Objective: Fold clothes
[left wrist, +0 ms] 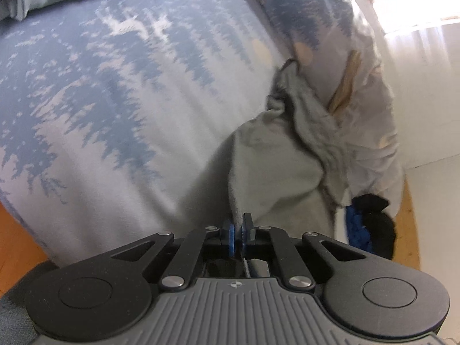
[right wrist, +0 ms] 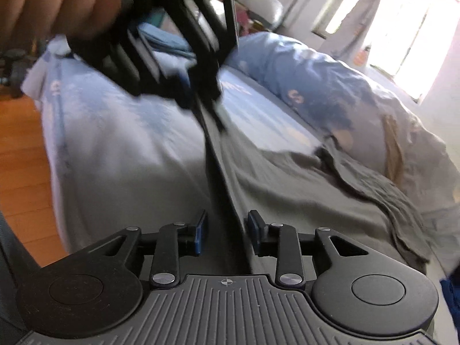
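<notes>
You are at a bed with a blue and white cover that shows trees and deer, in a bright room with a sunny window and a wood floor. A rumpled quilt is heaped along the far side. The grey garment lies on the bed beside that heap (its long side runs away from you, towards the quilt). Your left gripper is pinched tight on its near edge. Your right gripper has its jaws apart, with a raised fold of the grey cloth passing between them, not squeezed.
</notes>
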